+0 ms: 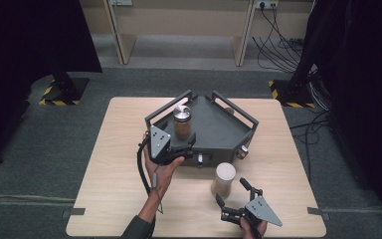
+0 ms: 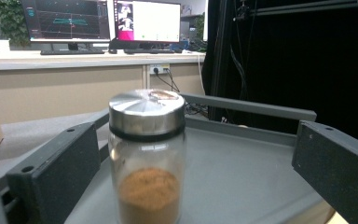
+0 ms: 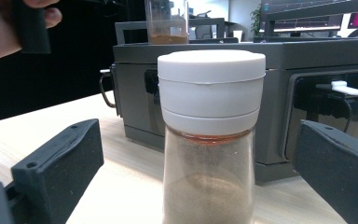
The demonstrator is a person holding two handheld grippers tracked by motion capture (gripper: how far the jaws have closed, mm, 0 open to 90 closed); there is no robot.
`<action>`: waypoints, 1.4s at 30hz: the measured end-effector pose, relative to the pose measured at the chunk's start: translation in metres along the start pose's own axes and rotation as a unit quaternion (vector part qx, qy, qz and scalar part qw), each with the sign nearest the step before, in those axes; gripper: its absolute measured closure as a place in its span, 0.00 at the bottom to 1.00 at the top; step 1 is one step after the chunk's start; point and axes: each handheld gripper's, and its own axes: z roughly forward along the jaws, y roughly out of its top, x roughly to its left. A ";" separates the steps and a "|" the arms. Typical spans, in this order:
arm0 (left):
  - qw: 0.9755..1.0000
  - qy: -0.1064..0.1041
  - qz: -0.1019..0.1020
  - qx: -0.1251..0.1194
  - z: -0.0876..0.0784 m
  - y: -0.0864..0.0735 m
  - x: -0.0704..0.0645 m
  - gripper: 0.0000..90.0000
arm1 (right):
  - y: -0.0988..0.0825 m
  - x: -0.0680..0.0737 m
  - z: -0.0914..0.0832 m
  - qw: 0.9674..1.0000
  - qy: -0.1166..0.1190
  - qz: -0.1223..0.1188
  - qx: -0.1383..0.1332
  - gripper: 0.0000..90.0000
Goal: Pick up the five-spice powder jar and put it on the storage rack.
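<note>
Both grippers' jaws spread wide, gripping nothing. Left gripper (image 1: pixel 188 148) facing steel-lidded spice jar (image 1: pixel 182 122) at tray's (image 1: pixel 219 130) near-left edge; right gripper (image 1: pixel 231 194) facing white-capped jar (image 1: pixel 224 180) on table (image 1: pixel 109 169). Center each on glass, below lids, before closing.

The high view looks down from above on the bench (image 1: pixel 129 199). Each gripper view sits close behind a jar; both show the steel-lidded jar (image 2: pixel 147 154), far beyond the right gripper (image 3: pixel 193 186).

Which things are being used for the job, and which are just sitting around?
Being used:
metal-lid jar on the grey tray
white-lid jar
left gripper, open
right gripper, open

Sitting around:
cables on the floor
monitors on a desk
</note>
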 end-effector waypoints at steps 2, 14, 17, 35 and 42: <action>1.000 -0.003 -0.006 0.000 -0.005 -0.004 0.000 0.00 | 0.000 0.000 0.000 1.000 0.000 0.000 0.000 0.02; 1.000 -0.015 -0.001 0.000 -0.031 -0.024 -0.006 0.00 | 0.000 0.001 0.000 1.000 0.000 -0.002 0.001 0.02; 1.000 -0.018 -0.007 -0.005 -0.038 -0.028 -0.007 0.00 | 0.000 0.001 0.000 1.000 0.000 -0.001 0.001 0.02; 0.999 -0.024 -0.012 -0.020 -0.072 -0.068 -0.019 0.00 | 0.000 0.001 0.000 1.000 0.001 -0.003 0.001 0.02; 0.999 -0.026 -0.024 -0.011 -0.076 -0.090 -0.019 0.00 | 0.000 0.001 0.000 1.000 0.001 -0.003 0.001 0.02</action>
